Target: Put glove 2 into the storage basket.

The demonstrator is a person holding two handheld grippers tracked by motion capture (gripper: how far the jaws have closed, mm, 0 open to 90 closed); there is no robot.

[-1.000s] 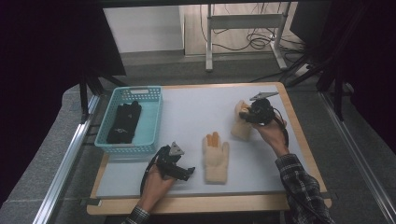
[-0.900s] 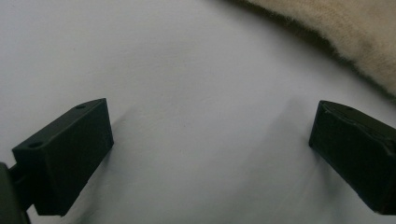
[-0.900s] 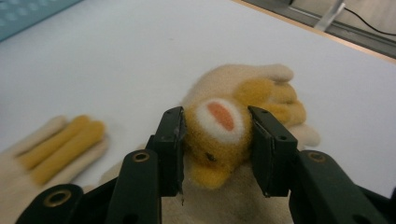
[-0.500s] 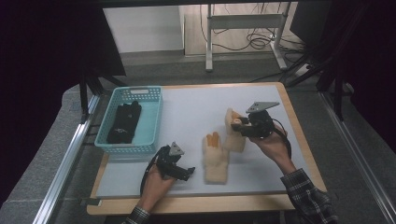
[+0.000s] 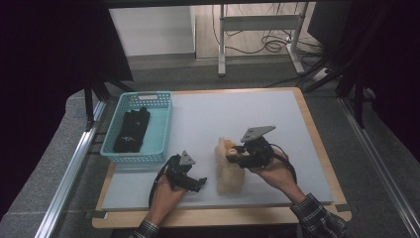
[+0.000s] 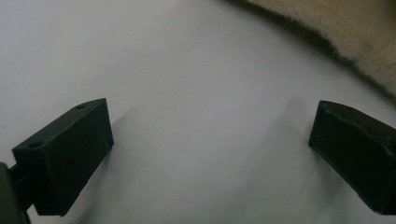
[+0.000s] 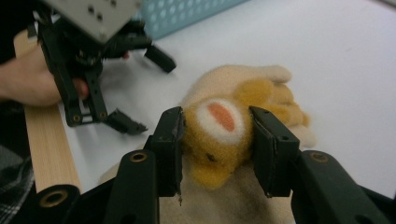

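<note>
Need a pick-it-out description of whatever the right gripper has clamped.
Start at the white table mat, then go to its near middle, right of the teal plastic basket. There the right gripper pinches a fuzzy cream glove by its orange-yellow animal face with an orange nose; the basket's gloves are black.

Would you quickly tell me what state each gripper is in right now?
Left gripper: open, nothing between its jaws, over the white mat.
Right gripper: shut on the fuzzy tan glove, above the second glove.
</note>
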